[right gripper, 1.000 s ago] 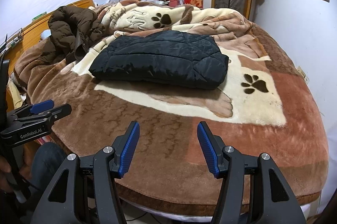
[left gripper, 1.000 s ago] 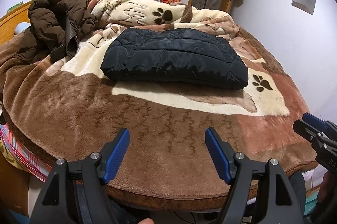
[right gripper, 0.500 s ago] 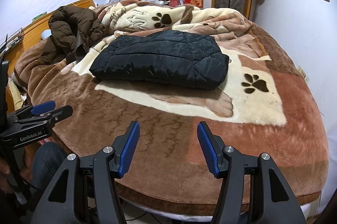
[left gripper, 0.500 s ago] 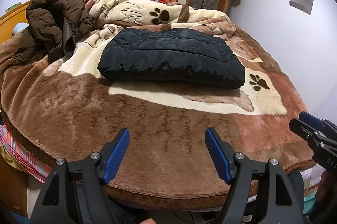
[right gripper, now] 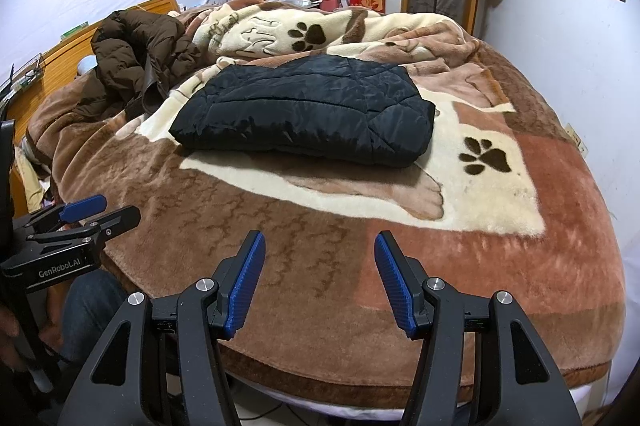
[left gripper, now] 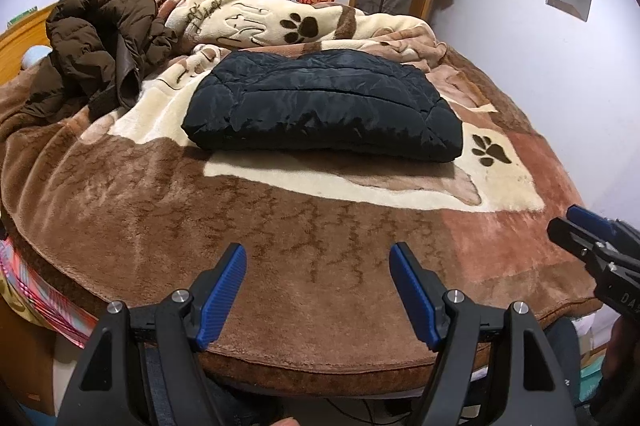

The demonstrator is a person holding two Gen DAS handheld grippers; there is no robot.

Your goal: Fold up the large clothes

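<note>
1. Nearest: left gripper [left gripper: 318, 290] and right gripper [right gripper: 320, 278], ribbed blue fingers [left gripper: 222, 296] spread apart, empty.
2. Beyond: plush paw-print blanket [right gripper: 520, 266].
3. Mid-bed: folded quilted black jacket [right gripper: 304, 113]; crumpled brown coat [left gripper: 92, 41] behind-left.
4. Since earlier: left view slightly closer, jacket unmoved.

Bare blanket [left gripper: 280, 234] before folded black jacket [left gripper: 324, 105]; brown coat [left gripper: 96, 45] heaped far left.

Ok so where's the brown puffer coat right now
The brown puffer coat lies crumpled at the far left of the bed in both views, just left of the folded black jacket, on the paw-print blanket.
</note>
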